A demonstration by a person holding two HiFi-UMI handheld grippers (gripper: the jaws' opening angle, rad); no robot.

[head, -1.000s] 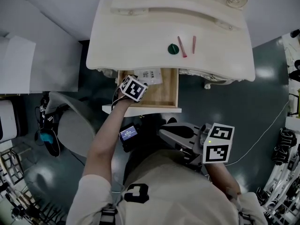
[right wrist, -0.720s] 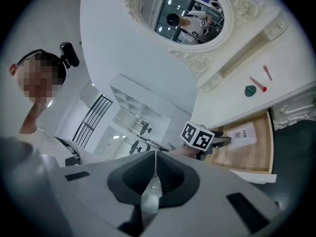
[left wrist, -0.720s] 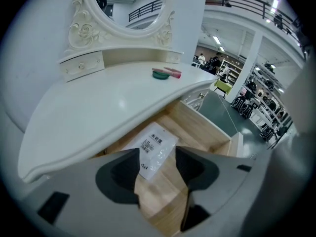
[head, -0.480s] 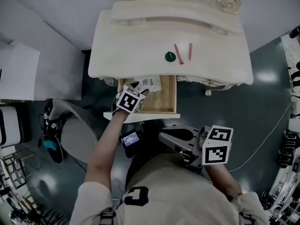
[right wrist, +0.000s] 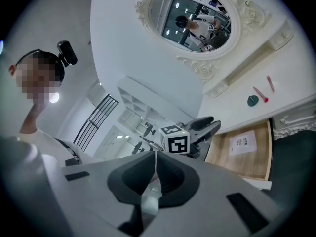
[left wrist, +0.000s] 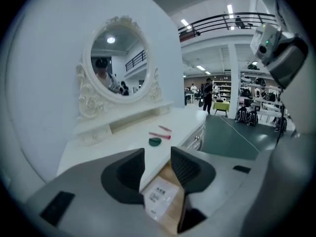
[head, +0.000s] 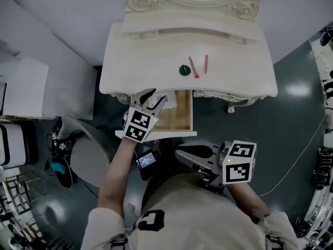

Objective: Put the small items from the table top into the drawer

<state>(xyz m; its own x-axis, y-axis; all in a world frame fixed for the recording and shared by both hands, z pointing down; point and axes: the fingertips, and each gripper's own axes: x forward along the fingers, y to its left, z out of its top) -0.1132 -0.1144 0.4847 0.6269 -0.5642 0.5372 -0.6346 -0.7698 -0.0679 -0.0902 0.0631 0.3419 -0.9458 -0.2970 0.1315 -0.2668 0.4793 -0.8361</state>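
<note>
On the white dressing table (head: 140, 61) lie a green round item (head: 183, 70) and two red sticks (head: 193, 66), also seen in the left gripper view as the green item (left wrist: 155, 141) and sticks (left wrist: 159, 135). The wooden drawer (head: 179, 116) stands pulled out, with a white card (left wrist: 159, 195) on its floor. My left gripper (head: 153, 99) hovers over the drawer's left front. Its jaws have just been closing but stand open, with nothing between them. My right gripper (head: 190, 155) hangs back near the person's body, shut and empty.
An oval mirror (left wrist: 120, 63) in a carved frame stands at the table's back. A grey stool (head: 86, 145) sits left of the drawer, and a white cabinet (head: 26, 87) stands further left. A thin cable (head: 296, 155) runs over the dark floor on the right.
My left gripper has lifted up out of the drawer and drawn back toward its front edge, leaving the white card inside. The right gripper has kept still.
</note>
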